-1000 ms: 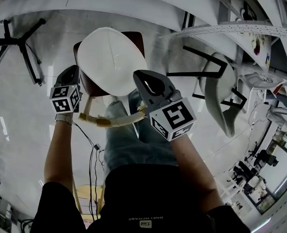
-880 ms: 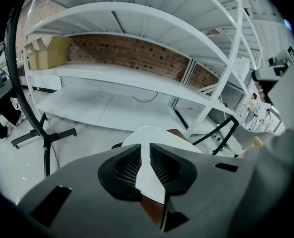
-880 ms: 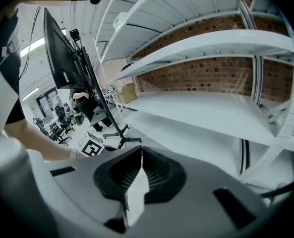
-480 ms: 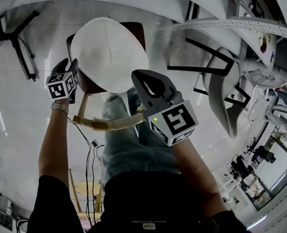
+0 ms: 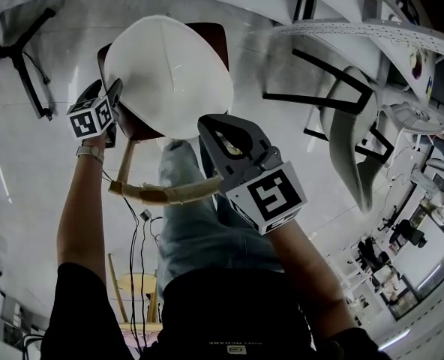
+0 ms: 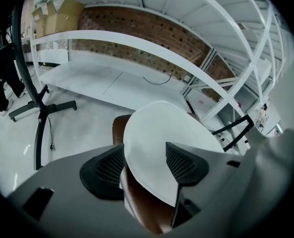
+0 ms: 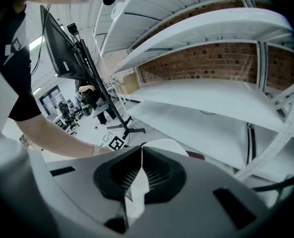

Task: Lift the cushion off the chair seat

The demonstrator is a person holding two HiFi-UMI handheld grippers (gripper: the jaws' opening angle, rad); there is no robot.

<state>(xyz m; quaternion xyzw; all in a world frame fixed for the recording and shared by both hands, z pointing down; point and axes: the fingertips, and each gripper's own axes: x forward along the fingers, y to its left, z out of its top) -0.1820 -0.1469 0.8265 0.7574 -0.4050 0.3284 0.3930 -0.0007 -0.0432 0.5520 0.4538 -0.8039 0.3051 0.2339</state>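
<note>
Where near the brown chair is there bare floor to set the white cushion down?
Bare floor lies left of the brown chair, between it and the black stand. Right is crowded: a white chair and shelves stand close.

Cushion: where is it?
Head view, upper centre: the cushion is over the chair seat, its near edge pinched by the right hand-held gripper, its left edge between the left hand-held gripper's jaws, which have just been opening.

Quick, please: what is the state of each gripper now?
Left gripper: open, jaws just opening, cushion between them.
Right gripper: shut on the cushion's edge.
</note>
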